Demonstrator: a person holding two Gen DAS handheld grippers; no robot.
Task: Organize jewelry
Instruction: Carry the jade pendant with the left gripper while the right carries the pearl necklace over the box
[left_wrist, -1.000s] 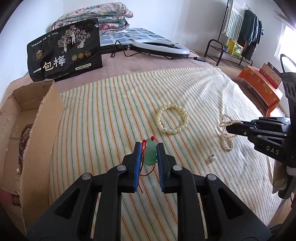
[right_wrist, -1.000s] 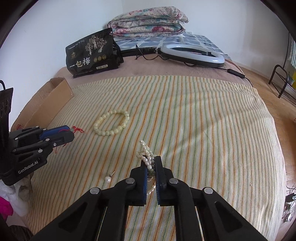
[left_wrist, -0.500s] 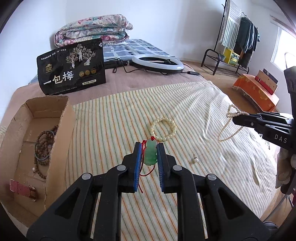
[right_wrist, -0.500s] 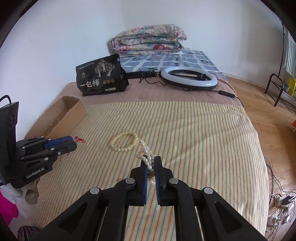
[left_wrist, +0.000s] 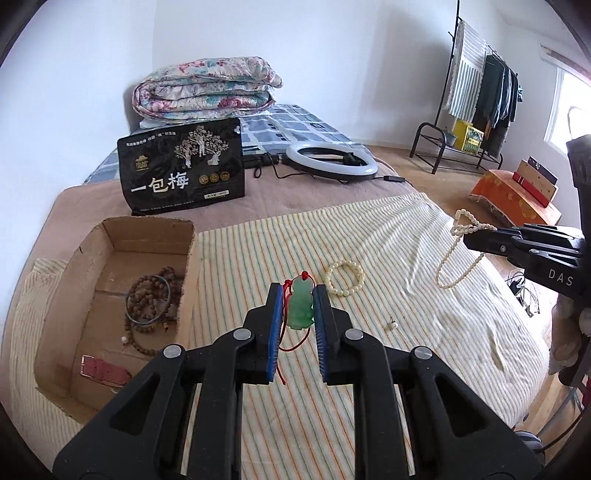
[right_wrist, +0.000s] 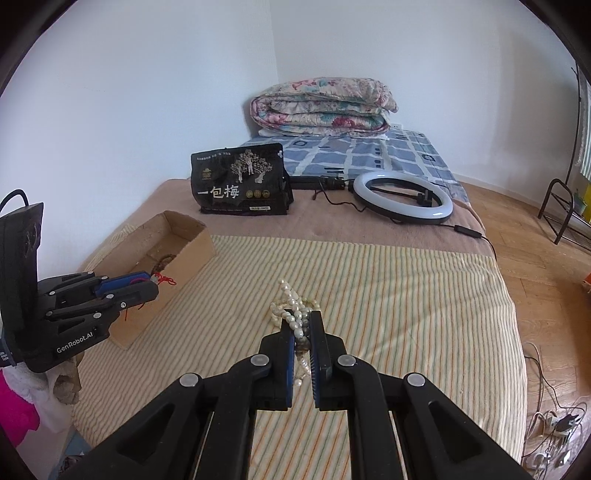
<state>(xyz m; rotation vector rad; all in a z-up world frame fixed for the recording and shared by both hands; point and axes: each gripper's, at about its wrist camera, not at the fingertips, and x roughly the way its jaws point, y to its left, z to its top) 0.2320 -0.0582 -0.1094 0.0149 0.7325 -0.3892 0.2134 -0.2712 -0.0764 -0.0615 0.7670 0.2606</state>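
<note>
My left gripper (left_wrist: 297, 295) is shut on a green jade pendant (left_wrist: 301, 304) with a red cord, held well above the striped cloth. My right gripper (right_wrist: 302, 325) is shut on a pearl necklace (right_wrist: 293, 314); in the left wrist view the necklace (left_wrist: 456, 258) hangs in a loop from the right gripper (left_wrist: 469, 242). A cream bead bracelet (left_wrist: 345, 277) and a small pearl earring (left_wrist: 391, 325) lie on the cloth. A cardboard box (left_wrist: 144, 236) at the left holds brown bead strings (left_wrist: 151, 306) and a reddish strap (left_wrist: 105, 369).
A black snack bag (left_wrist: 183, 171) stands behind the box. A ring light (left_wrist: 330, 162) with its cable and a folded quilt (left_wrist: 207, 88) lie farther back. A clothes rack (left_wrist: 476, 92) and an orange stool (left_wrist: 513, 199) stand on the floor to the right.
Both grippers have risen high above the bed, each keeping its hold. The pearl necklace has left the cloth and now hangs free. The box's inside has come into view.
</note>
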